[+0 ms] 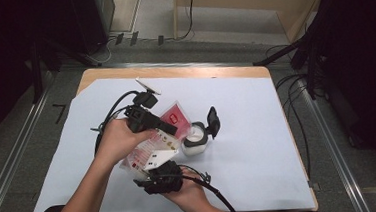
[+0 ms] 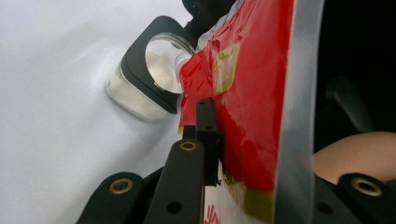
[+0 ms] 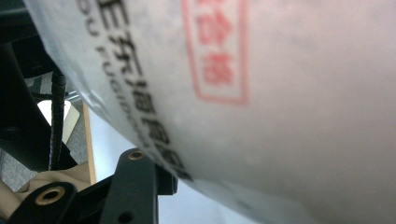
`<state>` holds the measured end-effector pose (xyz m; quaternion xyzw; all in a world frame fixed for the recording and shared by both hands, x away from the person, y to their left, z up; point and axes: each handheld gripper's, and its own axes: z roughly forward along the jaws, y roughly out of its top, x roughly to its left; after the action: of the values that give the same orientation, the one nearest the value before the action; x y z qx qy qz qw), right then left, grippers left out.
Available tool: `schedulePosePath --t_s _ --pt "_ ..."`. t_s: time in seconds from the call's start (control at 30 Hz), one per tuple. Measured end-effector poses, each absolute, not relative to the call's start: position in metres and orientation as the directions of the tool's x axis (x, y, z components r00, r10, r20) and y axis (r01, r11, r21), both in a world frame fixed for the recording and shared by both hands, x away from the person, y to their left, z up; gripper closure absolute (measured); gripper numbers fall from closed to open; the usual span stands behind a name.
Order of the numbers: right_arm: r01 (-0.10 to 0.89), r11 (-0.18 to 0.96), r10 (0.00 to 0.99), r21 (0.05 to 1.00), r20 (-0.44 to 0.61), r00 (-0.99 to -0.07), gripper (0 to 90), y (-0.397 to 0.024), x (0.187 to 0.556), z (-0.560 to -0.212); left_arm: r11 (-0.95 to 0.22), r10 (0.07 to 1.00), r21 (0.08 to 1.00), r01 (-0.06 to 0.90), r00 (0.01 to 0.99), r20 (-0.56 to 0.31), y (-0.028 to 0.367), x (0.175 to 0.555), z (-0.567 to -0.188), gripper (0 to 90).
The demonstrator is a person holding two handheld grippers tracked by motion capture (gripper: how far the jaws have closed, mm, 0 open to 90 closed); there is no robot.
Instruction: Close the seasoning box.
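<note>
A red and white plastic bag point(image 1: 151, 149) hangs tilted between both grippers over the middle of the table. My left gripper point(image 1: 163, 126) is shut on the bag's upper red part point(image 2: 252, 93), and one finger point(image 2: 206, 126) presses its face. My right gripper point(image 1: 156, 172) is shut on the bag's lower white end point(image 3: 280, 116), which bulges over one finger point(image 3: 138, 173). A glass jar point(image 1: 196, 139) with white powder stands just right of the bag, its black lid point(image 1: 212, 120) flipped open. The bag's top corner reaches the jar's mouth point(image 2: 161, 65).
A white sheet point(image 1: 246, 112) covers the wooden table, with bare room to the right and at the far side. Gripper cables trail at left point(image 1: 107, 116) and front point(image 1: 217, 196). Dark stands and floor cables point(image 1: 295, 93) surround the table.
</note>
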<state>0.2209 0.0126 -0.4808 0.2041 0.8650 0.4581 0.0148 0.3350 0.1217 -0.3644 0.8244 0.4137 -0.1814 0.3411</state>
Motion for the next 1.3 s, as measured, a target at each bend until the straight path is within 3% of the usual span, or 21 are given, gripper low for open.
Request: schedulePosePath --t_s 0.27,0.57,1.3 --pt "0.346 0.484 0.391 0.803 0.156 -0.907 57.4 0.005 0.228 -0.48 -0.362 0.509 0.442 0.821 0.571 -0.644 0.139 0.336 -0.356 89.0" --pt "0.338 0.481 0.419 0.809 0.127 -0.899 54.5 -0.004 0.236 -0.478 -0.365 0.453 0.479 0.798 0.602 -0.658 0.155 0.336 -0.346 88.1" --pt "0.395 0.44 0.48 0.806 0.161 -0.863 51.0 -0.026 0.255 -0.471 -0.221 0.425 0.551 0.805 0.588 -0.689 0.191 0.337 -0.333 89.7"
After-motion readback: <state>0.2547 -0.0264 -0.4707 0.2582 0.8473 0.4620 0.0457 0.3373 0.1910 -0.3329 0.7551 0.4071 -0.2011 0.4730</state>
